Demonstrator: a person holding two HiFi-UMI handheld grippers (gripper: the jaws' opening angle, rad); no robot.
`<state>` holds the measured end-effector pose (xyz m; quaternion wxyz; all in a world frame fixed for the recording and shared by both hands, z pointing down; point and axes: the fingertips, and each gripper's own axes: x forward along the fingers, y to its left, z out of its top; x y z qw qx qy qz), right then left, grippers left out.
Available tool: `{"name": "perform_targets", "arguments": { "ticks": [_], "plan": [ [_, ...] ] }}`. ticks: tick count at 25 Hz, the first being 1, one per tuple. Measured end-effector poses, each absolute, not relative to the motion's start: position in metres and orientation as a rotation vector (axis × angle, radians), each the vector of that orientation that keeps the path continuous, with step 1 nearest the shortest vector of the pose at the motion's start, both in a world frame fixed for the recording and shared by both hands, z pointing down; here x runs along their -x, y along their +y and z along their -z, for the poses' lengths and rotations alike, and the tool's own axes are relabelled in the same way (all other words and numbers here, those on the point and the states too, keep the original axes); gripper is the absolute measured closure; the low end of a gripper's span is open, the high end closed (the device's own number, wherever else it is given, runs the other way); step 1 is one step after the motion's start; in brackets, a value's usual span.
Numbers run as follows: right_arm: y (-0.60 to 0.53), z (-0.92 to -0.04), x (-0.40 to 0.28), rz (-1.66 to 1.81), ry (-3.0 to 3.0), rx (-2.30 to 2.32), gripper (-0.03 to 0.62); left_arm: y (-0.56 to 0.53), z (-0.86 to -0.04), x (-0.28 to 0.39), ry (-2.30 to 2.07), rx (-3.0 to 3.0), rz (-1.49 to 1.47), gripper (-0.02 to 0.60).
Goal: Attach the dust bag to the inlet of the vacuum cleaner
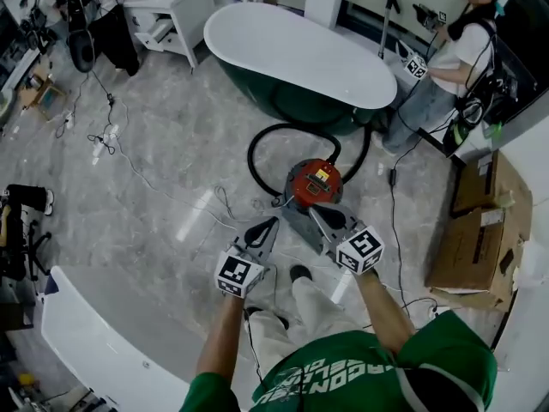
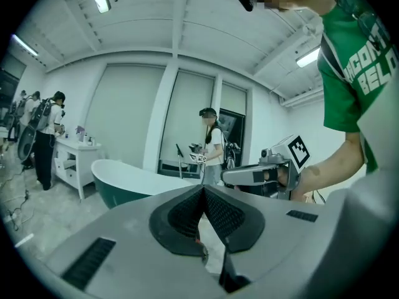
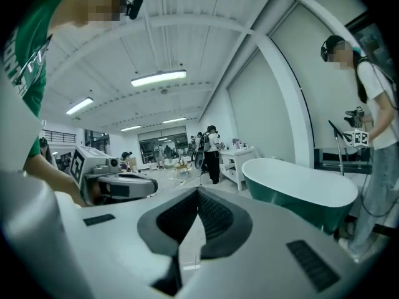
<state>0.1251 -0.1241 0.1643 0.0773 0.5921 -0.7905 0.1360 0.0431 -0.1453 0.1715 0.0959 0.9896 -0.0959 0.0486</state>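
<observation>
The vacuum cleaner [image 1: 314, 181] stands on the floor in the head view, a round red-topped body with a black hose [image 1: 257, 144] looping to its left. I cannot make out a dust bag in any view. My left gripper [image 1: 268, 227] and right gripper [image 1: 317, 215] are held up side by side above the floor, just on the near side of the vacuum. Both are shut with nothing between the pads. In the left gripper view the jaws [image 2: 202, 189] meet, and the right gripper [image 2: 262, 174] shows beside them. The right gripper view shows its jaws [image 3: 198, 192] closed, with the left gripper [image 3: 115, 183] alongside.
A green bathtub [image 1: 283, 101] with a white rim lies beyond the vacuum. Next to it on the right stands a person [image 1: 455, 58] with grippers. Cardboard boxes [image 1: 480, 239] sit at the right, cables [image 1: 111, 136] trail over the floor at the left, and a white curved edge [image 1: 94, 333] is at the lower left.
</observation>
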Motion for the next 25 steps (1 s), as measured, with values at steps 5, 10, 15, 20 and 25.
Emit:
{"name": "perform_targets", "arguments": {
  "ticks": [5,10,15,20,25],
  "plan": [
    [-0.115,-0.107,-0.108,-0.391,-2.364,-1.755,0.586,-0.142,-0.127,-0.020,-0.418,-2.837,-0.153,0.577],
    [-0.086,-0.071,-0.105,-0.409,-2.334,-1.780,0.586,-0.127,-0.087,-0.010,-0.451,-2.827,-0.145,0.577],
    [-0.074,-0.050,-0.094,-0.383,-2.342,-1.772,0.586,-0.122,-0.062,-0.013,-0.457,-2.849,-0.120,0.577],
    [-0.074,-0.039,-0.083,-0.343,-2.335,-1.769,0.586,-0.117,-0.052,-0.016,-0.456,-2.843,-0.112,0.577],
    [-0.080,-0.033,-0.076,-0.327,-2.322,-1.804,0.586,-0.121,-0.045,-0.019,-0.427,-2.841,-0.092,0.577]
  ]
}}
